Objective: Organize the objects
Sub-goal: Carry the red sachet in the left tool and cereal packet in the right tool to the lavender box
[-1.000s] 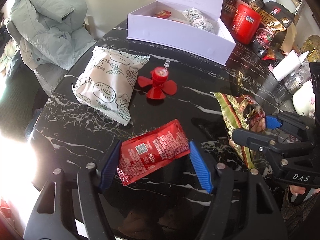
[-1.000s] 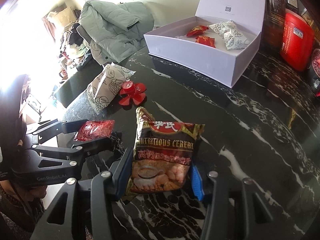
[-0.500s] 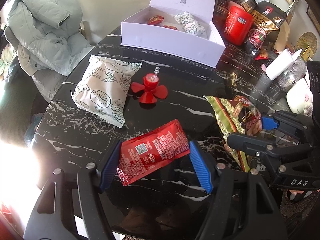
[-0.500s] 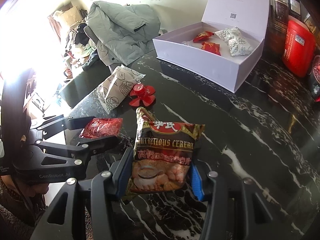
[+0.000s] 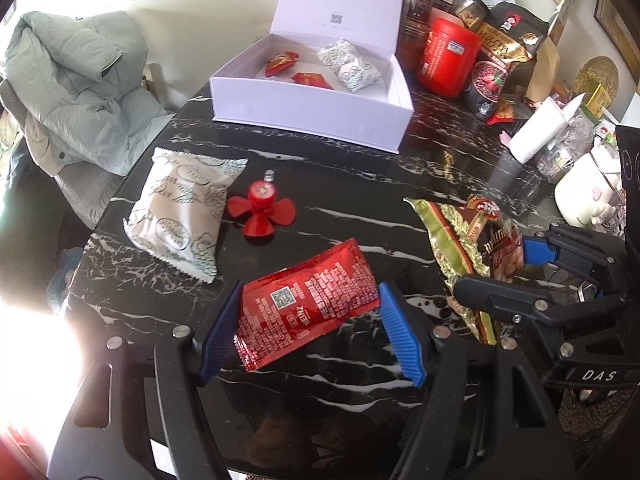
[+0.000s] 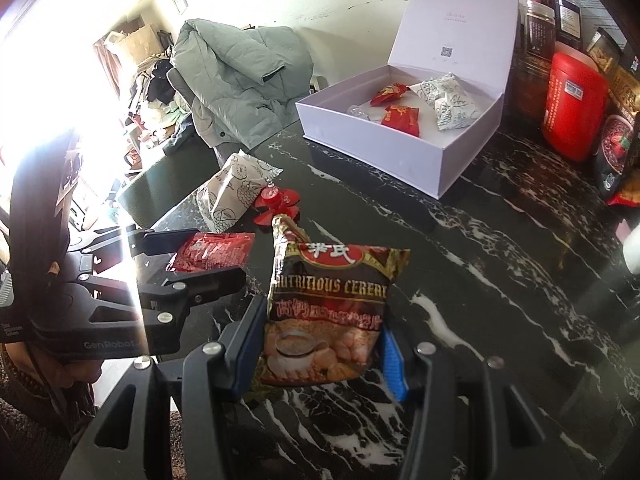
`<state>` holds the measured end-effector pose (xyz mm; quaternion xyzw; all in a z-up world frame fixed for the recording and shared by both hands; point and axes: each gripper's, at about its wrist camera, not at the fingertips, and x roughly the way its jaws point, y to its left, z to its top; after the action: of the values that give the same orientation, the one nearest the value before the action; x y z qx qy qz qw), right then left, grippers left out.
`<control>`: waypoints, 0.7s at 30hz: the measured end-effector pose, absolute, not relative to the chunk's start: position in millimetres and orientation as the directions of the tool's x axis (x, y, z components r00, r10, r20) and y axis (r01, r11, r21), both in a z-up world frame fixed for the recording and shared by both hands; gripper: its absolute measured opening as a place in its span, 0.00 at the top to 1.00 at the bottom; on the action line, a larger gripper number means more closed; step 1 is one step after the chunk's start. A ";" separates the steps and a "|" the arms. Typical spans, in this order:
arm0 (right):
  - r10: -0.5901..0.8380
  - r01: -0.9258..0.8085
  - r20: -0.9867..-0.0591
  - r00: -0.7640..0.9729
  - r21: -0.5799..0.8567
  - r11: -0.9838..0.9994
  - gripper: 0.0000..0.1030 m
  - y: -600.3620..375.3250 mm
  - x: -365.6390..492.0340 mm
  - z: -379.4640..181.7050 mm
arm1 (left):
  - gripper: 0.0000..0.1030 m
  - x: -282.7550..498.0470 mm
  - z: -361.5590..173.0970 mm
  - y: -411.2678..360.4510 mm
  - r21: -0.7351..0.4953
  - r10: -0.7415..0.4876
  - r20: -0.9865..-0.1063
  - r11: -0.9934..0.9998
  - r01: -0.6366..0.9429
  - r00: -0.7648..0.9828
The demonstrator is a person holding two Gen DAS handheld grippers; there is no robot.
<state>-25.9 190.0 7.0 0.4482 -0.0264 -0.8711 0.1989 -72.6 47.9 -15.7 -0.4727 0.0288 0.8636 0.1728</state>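
My left gripper (image 5: 310,330) is shut on a red foil sachet (image 5: 306,306), held just above the black marble table (image 5: 360,184). My right gripper (image 6: 320,344) is shut on a brown cereal packet (image 6: 328,316), also lifted off the table. Each gripper shows in the other's view: the right gripper (image 5: 504,276) with the cereal packet (image 5: 472,248), the left gripper (image 6: 188,256) with the sachet (image 6: 212,254). At the back stands an open white box (image 5: 312,116) holding two red sachets and white packets. A white patterned packet (image 5: 184,208) and a red fan-shaped toy (image 5: 262,210) lie on the table.
A red canister (image 5: 448,58), jars and snack bags crowd the back right corner. A pale green jacket (image 5: 76,84) is draped over a chair at the left. A white roll (image 5: 540,132) and a white mug (image 5: 584,196) stand at the right edge.
Both grippers have risen with their packets still held, and the white box now shows further inside in both views.
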 end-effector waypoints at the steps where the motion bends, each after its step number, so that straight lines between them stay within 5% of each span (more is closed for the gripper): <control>1: -0.364 0.316 -0.770 -0.524 0.222 -0.923 0.49 193.1 -24.5 8.2 | 0.35 -72.5 -15.1 51.3 -0.117 0.278 -0.826 -0.935 -0.334 -0.490; 21: -0.306 0.237 -0.737 -0.603 0.200 -0.951 0.49 234.9 -15.8 34.6 | 0.35 -88.4 10.6 104.8 -0.115 0.352 -0.804 -0.883 -0.456 -0.479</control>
<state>-15.8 234.9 34.6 0.4190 -0.0409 -0.8943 0.1519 -88.4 104.8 10.6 -0.4529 0.0574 0.8580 0.2352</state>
